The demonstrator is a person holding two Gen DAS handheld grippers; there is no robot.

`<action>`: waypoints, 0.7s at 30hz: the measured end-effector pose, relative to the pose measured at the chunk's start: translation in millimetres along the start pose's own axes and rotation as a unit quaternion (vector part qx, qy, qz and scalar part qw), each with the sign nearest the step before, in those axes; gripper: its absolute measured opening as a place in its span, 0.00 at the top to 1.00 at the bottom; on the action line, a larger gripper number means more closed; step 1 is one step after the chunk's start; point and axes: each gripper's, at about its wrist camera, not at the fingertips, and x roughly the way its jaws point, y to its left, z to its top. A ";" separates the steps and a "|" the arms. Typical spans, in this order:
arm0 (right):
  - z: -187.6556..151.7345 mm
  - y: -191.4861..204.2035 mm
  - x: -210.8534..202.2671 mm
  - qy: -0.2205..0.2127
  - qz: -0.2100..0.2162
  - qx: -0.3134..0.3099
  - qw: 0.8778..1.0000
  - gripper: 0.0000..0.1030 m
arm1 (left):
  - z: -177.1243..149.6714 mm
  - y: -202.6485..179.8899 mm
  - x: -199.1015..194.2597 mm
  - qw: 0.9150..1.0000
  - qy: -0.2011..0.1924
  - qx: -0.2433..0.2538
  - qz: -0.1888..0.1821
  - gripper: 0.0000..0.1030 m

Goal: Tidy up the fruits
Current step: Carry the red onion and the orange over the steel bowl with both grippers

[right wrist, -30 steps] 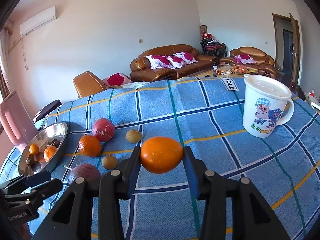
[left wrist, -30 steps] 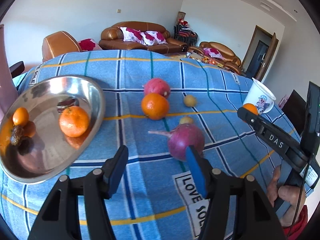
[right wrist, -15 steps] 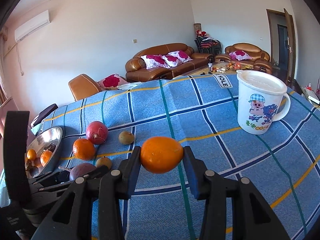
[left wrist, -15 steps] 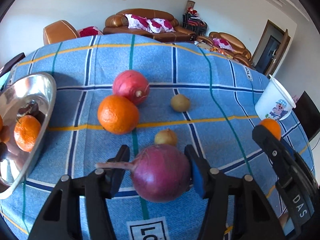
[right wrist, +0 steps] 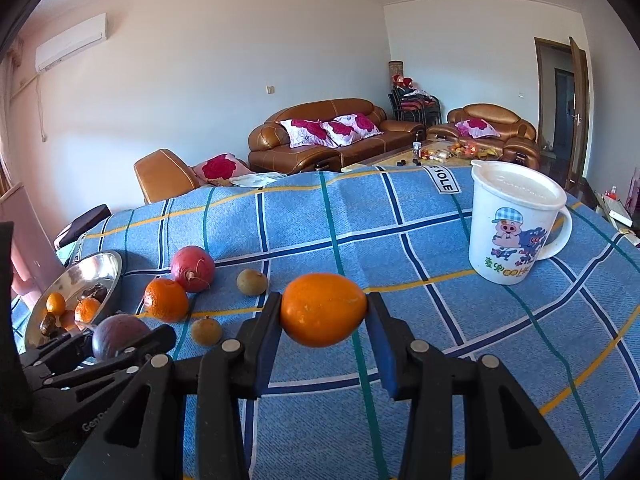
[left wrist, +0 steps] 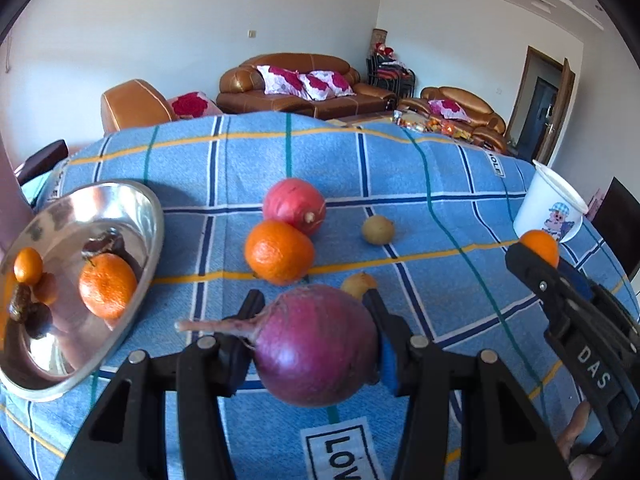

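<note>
My left gripper point(left wrist: 316, 344) is shut on a purple onion-like bulb point(left wrist: 316, 344) with a long stem pointing left. It also shows in the right wrist view point(right wrist: 120, 336). My right gripper point(right wrist: 322, 314) is shut on an orange point(right wrist: 322, 314), held above the blue checked cloth point(right wrist: 400, 216). On the cloth lie a tangerine point(left wrist: 278, 252), a red pomegranate point(left wrist: 294, 204) and two small brown fruits point(left wrist: 378, 230) point(left wrist: 358, 284). A steel bowl point(left wrist: 150, 216) at the left holds a tangerine point(left wrist: 107, 284) and several small fruits.
A white lidded cartoon mug point(right wrist: 516, 224) stands at the right of the table. Brown sofas point(right wrist: 332, 136) and an armchair point(right wrist: 164, 174) stand beyond the table's far edge. A pink chair back point(left wrist: 12, 196) rises beside the bowl.
My left gripper moved forward around the purple bulb, closed on it and now holds it. The right gripper has kept its orange and barely moved.
</note>
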 end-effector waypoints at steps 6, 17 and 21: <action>-0.7 10.7 -8.5 -0.023 -0.030 -0.026 0.999 0.57 | -7.1 19.3 -22.6 0.999 -0.030 0.020 0.003 0.49; -5.4 33.0 -23.2 -0.051 -0.069 -0.056 0.995 0.57 | -14.7 55.8 -39.0 0.999 -0.044 0.021 0.016 0.49; -8.1 44.2 -25.7 -0.049 -0.069 -0.060 0.995 0.57 | -16.8 64.0 -43.9 0.998 -0.049 0.026 0.024 0.49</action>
